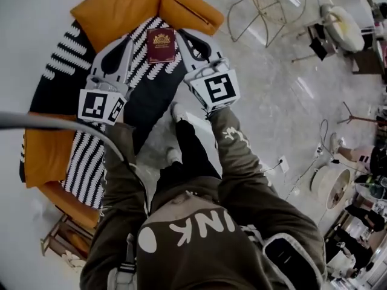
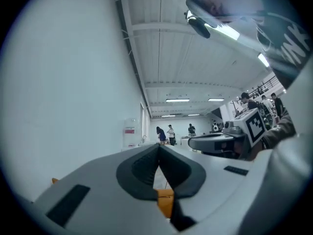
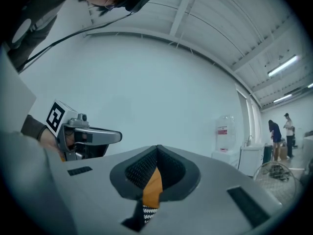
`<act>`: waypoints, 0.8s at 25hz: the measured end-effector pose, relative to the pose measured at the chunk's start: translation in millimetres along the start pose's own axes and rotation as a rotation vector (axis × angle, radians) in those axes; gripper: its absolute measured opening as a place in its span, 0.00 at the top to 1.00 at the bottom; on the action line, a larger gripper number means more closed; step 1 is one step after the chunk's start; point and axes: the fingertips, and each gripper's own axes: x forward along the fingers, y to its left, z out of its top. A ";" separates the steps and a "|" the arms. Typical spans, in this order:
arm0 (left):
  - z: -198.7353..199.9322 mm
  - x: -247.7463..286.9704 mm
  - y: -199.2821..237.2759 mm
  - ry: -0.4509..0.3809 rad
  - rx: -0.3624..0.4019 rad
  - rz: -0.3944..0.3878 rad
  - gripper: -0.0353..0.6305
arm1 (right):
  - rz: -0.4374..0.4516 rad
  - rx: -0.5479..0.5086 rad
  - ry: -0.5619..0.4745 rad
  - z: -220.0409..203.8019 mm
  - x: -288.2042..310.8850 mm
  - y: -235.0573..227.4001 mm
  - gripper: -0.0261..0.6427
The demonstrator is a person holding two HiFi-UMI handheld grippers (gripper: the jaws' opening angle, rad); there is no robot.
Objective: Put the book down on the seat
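Head view shows one book [image 1: 161, 45] on one seat [image 1: 150, 72].

One book [image 1: 161, 45], one seat [image 1: 118, 9]

Bright, even room light comes from long ceiling lamps [image 2: 178, 100]. All views bend and go dark at the corners.

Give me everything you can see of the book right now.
The book is thin and dark red, with a gold emblem and gold print too small to read. It lies closed and flat, cover up, on the black-and-white patterned seat cushion, close to the orange backrest. Nothing else visibly touches it. The left gripper and right gripper flank it in the head view, jaws shut and empty.
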 end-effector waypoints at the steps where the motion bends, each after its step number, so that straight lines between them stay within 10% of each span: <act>1: 17.1 -10.4 -9.2 -0.003 0.006 -0.006 0.94 | -0.006 -0.004 -0.010 17.5 -11.0 7.1 0.94; 20: 192.2 -138.5 -98.6 -0.083 0.082 -0.056 0.94 | -0.013 -0.072 -0.079 201.8 -151.2 101.1 0.94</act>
